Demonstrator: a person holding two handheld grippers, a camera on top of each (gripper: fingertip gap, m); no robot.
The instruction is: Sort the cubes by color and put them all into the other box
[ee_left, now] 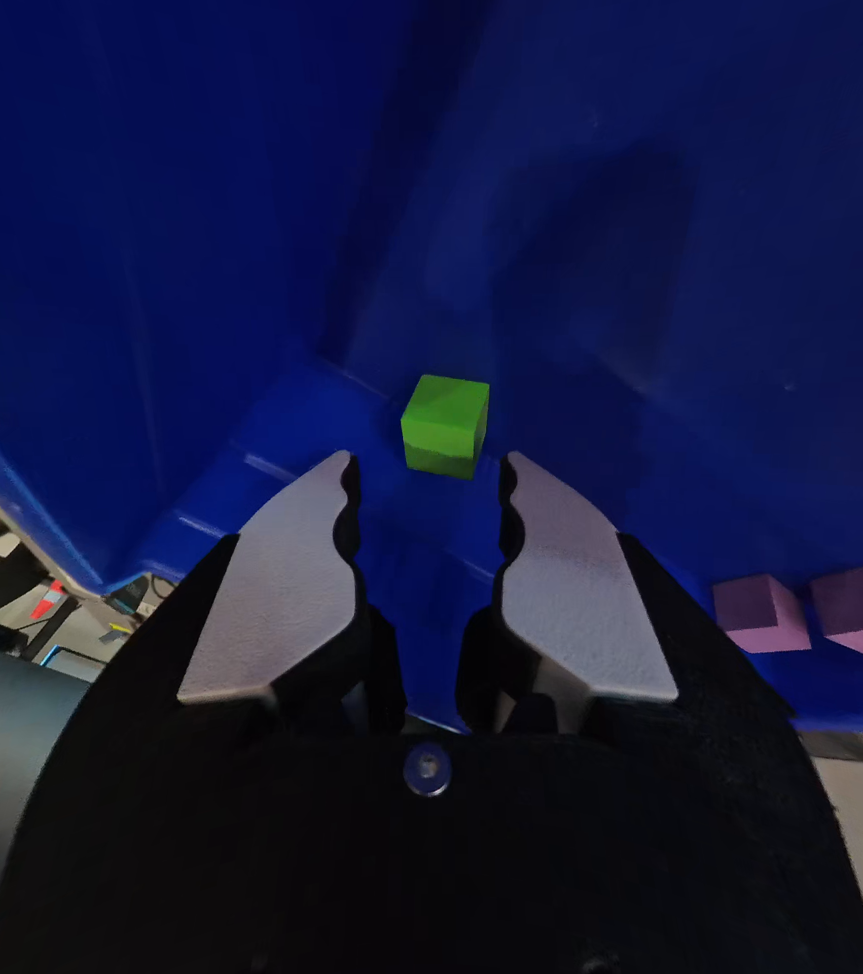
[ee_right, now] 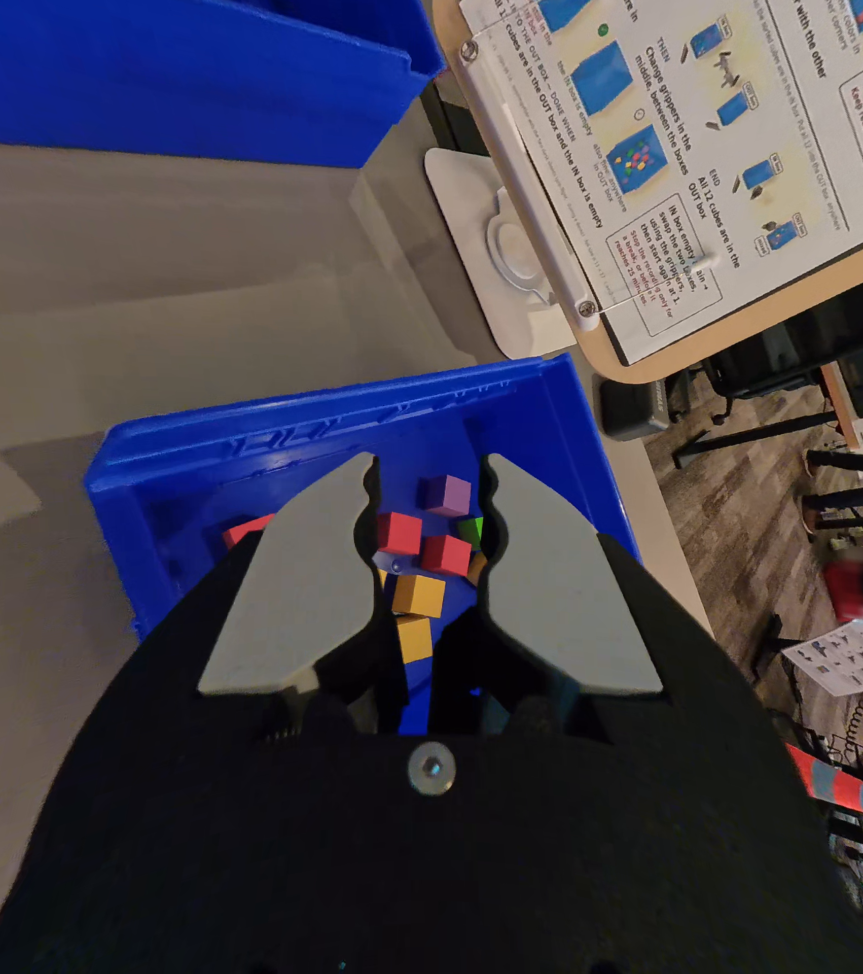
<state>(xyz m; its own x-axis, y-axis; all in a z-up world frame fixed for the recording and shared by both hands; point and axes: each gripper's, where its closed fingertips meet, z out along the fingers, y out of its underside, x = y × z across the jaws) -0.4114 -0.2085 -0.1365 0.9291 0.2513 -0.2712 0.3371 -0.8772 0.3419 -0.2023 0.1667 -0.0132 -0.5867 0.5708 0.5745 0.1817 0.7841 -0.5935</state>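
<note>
So the left gripper (ee_left: 428, 461) is down inside a deep blue plastic bin (ee_left: 577, 211), jaws spread with nothing between them, and a small green cube (ee_left: 444, 428) sits on the bin floor just past the fingertips, close to the far wall. The gap between the fingers looks a bit wider than the cube. Off to the right, two pale purple cubes (ee_left: 814, 611) sit side by side on the same floor, well apart from the green one.

The right gripper (ee_right: 429, 469) hangs above a second blue plastic bin (ee_right: 313, 416) on a grey tabletop (ee_right: 155, 263), jaws also apart and empty. Below it there's a loose pile: red cubes (ee_right: 421, 543), yellow-orange cubes (ee_right: 416, 614), one purple cube (ee_right: 448, 495) and a bit of another green one mostly hidden behind the finger. A sheet of printed instructions on a tan board (ee_right: 708, 158) sits beyond the bin.

My guess on the green cube: looks like painted wood, so light, rigid, nothing fragile. Flat parallel faces are the obvious place to pinch, square across two opposite sides around mid-height. The smooth paint might be a little slick, and it could slide along the bin floor if nudged off-centre.
</note>
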